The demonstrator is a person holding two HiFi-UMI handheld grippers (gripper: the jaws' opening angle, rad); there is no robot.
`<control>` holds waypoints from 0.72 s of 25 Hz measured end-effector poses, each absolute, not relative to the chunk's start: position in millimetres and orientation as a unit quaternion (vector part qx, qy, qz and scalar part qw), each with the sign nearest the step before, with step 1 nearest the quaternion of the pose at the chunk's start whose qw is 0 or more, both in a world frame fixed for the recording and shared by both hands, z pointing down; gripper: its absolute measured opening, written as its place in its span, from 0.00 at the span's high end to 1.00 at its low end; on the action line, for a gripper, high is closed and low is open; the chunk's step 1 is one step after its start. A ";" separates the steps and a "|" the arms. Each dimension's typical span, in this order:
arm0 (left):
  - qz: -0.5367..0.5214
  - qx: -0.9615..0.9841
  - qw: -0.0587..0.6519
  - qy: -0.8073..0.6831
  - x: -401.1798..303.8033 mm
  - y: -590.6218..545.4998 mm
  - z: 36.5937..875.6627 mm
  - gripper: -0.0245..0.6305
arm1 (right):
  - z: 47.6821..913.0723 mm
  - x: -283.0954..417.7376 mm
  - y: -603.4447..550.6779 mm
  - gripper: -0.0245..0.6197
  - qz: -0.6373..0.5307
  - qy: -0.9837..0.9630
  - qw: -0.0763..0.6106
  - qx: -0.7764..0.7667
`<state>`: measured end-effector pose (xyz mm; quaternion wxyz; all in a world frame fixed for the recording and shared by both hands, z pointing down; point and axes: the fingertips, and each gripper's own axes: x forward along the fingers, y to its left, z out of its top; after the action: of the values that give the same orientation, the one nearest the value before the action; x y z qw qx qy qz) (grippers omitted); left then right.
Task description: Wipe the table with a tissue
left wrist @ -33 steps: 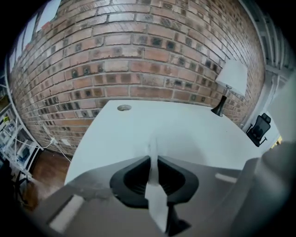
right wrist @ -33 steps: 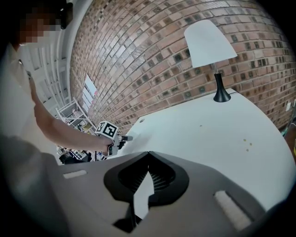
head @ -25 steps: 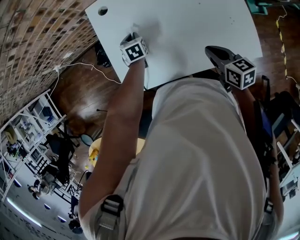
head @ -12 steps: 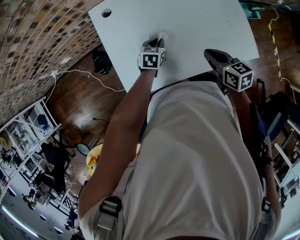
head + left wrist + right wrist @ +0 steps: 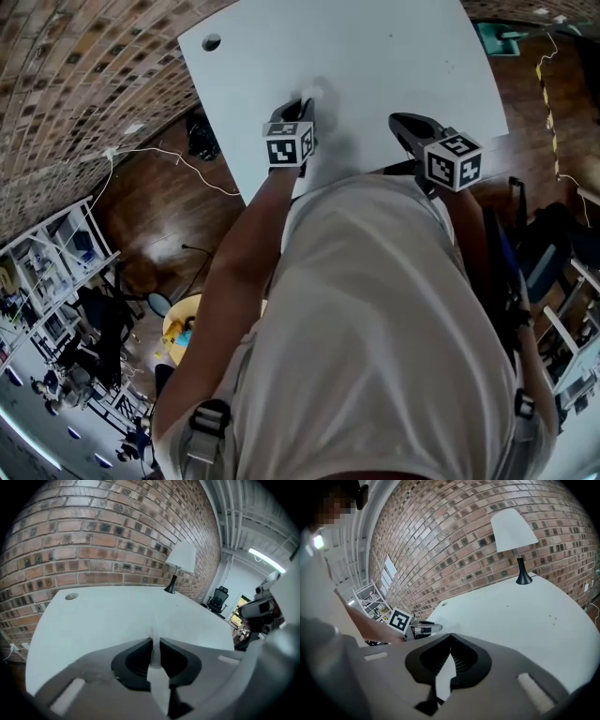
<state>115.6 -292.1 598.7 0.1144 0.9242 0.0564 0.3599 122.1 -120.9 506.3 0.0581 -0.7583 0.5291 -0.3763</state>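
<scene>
A thin white tissue stands pinched between the jaws of my left gripper, which is shut on it. In the head view the left gripper reaches over the near left part of the white table, with the tissue at its tip against the tabletop. My right gripper hovers over the table's near edge to the right, shut, with nothing between its jaws. In the right gripper view its tips meet over the table, and the left gripper shows at the left.
A white-shaded lamp on a black stem stands at the table's far side against the brick wall. A round cable hole lies near the table's left corner. An office chair stands beyond the table, shelving on the floor at left.
My left gripper has slid to the right across the tabletop with the tissue in it, then drawn slightly nearer. The right gripper has stayed where it was.
</scene>
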 end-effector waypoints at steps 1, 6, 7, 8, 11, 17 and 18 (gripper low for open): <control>0.359 0.926 0.115 0.029 119.9 -306.9 599.7 0.90 | 506.6 125.3 -121.0 0.95 -0.377 0.536 0.058 -0.753; 0.393 0.910 0.088 -0.099 142.7 -371.7 608.7 0.90 | 501.4 151.0 -98.2 0.95 -0.384 0.555 0.062 -0.735; 0.402 0.904 0.086 -0.114 143.3 -375.9 611.9 0.90 | 501.1 157.1 -90.4 0.95 -0.389 0.557 0.067 -0.731; 0.410 0.900 0.085 -0.123 144.7 -375.2 614.2 0.90 | 501.7 163.6 -81.7 0.95 -0.394 0.558 0.071 -0.727; 0.428 0.893 0.066 -0.126 160.2 -351.4 618.2 0.91 | 509.5 189.3 -53.7 0.95 -0.406 0.559 0.083 -0.718; 0.450 0.885 0.059 -0.099 176.9 -267.9 629.0 0.91 | 520.2 234.2 -23.8 0.95 -0.410 0.559 0.116 -0.711; 0.450 0.886 0.078 -0.077 179.5 -247.9 630.5 0.91 | 519.5 240.2 -21.6 0.95 -0.409 0.561 0.121 -0.709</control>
<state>179.5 -247.9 630.5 0.0783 0.8861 -0.0770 0.4502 240.2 -21.6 519.5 0.1209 -0.7094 0.5612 -0.4089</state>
